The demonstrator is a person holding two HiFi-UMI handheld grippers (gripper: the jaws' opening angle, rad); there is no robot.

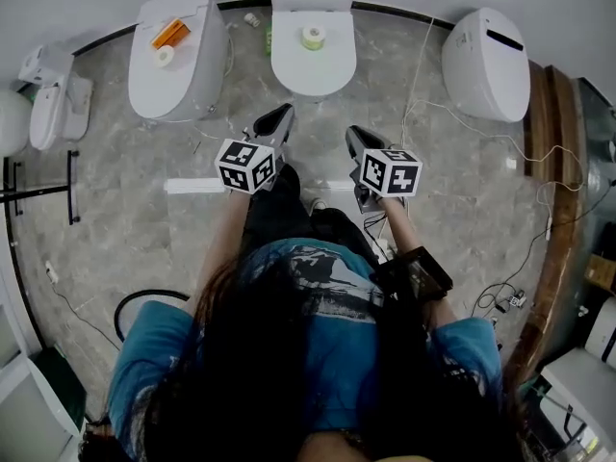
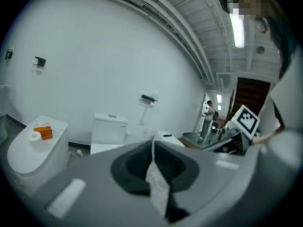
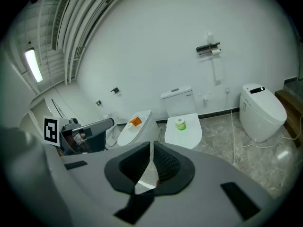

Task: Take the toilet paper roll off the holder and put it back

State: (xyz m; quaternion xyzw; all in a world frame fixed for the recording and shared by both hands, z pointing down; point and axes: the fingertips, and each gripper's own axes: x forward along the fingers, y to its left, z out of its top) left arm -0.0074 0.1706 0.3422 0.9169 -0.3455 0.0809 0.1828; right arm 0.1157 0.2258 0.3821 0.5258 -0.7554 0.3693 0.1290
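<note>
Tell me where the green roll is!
In the head view, the green roll sits at top centre on the closed lid of the middle toilet, to the right of the left toilet that carries an orange box.

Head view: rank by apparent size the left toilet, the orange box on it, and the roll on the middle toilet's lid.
1. left toilet, far the largest.
2-3. orange box and roll on the middle toilet: nearly alike; the box looks slightly longer, too close to rank.

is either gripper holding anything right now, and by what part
Nothing is held: the left gripper and the right gripper both have their jaws shut together, empty.
</note>
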